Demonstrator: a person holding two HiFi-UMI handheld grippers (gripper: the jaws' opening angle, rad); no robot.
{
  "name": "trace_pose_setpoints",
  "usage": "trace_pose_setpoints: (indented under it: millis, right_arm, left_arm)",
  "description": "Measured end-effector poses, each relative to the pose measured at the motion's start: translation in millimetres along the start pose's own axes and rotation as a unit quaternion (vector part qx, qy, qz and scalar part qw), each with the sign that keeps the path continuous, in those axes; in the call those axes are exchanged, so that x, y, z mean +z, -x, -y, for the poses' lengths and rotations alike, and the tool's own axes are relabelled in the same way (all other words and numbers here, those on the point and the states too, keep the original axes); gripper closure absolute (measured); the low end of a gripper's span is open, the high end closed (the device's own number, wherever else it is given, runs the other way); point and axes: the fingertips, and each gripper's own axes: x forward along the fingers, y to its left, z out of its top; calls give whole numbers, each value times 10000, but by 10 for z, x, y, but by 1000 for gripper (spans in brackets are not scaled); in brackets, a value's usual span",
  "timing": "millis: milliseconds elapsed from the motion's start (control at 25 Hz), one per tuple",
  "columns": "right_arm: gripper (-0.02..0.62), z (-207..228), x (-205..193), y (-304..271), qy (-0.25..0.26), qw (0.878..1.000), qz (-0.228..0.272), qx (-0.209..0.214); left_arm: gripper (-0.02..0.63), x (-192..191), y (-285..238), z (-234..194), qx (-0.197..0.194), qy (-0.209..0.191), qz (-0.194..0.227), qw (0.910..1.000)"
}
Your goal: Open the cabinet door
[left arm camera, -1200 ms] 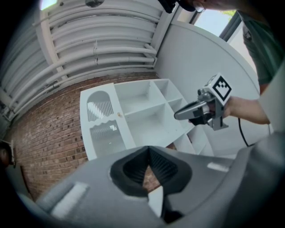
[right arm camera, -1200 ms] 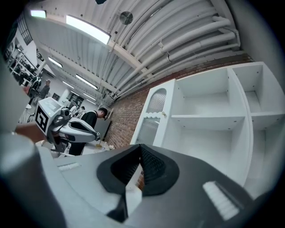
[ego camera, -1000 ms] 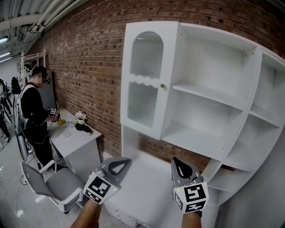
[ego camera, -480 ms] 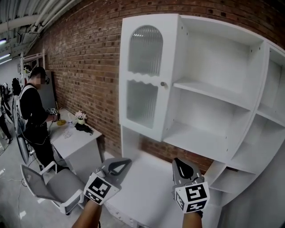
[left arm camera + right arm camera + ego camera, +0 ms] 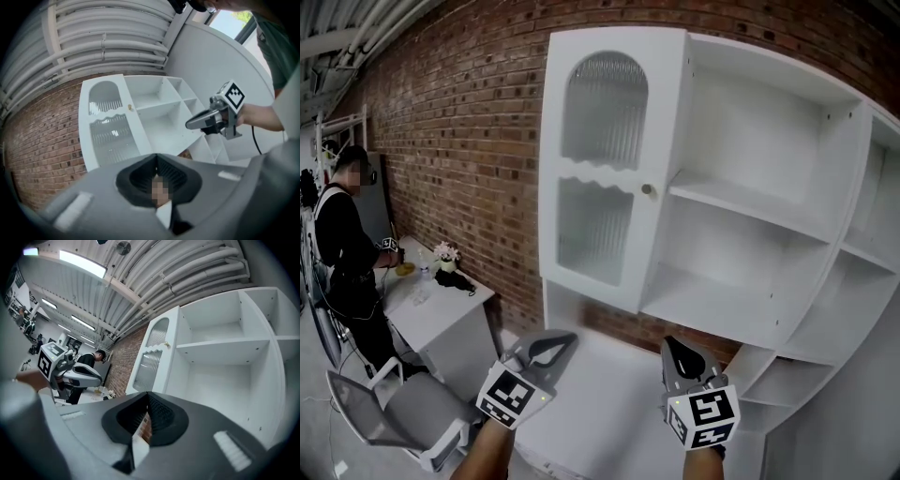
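The white cabinet door [image 5: 600, 178] has two ribbed glass panes and a small round knob [image 5: 648, 190] at its right edge; it lies flush with the cabinet front. Both grippers hang low, well below and short of the knob. My left gripper [image 5: 551, 345] is shut with nothing in it, and so is my right gripper [image 5: 675, 349]. In the left gripper view the door [image 5: 110, 122] and knob [image 5: 130, 108] lie beyond the left gripper [image 5: 157, 159], with the right gripper [image 5: 194, 124] alongside. The right gripper view shows the door [image 5: 152, 357] past the right gripper [image 5: 147, 397].
Open white shelves [image 5: 750, 206] fill the cabinet right of the door, above a white counter [image 5: 609, 403]. At the left a person in black [image 5: 342, 244] stands by a white desk [image 5: 441, 295] with flowers, and a grey chair [image 5: 389, 412] is near. A brick wall [image 5: 469, 141] lies behind.
Both grippers have advanced toward the cabinet, which now looms larger and nearer. The person and desk have slid toward the left edge. The jaws have not changed.
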Motion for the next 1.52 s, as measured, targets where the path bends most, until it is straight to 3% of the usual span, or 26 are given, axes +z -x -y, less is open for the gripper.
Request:
trace_pose_setpoints:
  millis: [680, 1200, 1520]
  right_arm:
    - [591, -129, -40, -573, -34, 9995, -203, -246]
    - [587, 220, -251, -1125, -98, 9995, -245, 191]
    - [546, 402, -475, -1452, -223, 9985, -347, 366]
  left_arm:
    - [604, -263, -28, -535, -213, 99, 197, 9995]
    - [604, -322, -290, -653, 185, 71, -15, 9998]
    - [604, -418, -392, -707, 408, 88, -184, 9990]
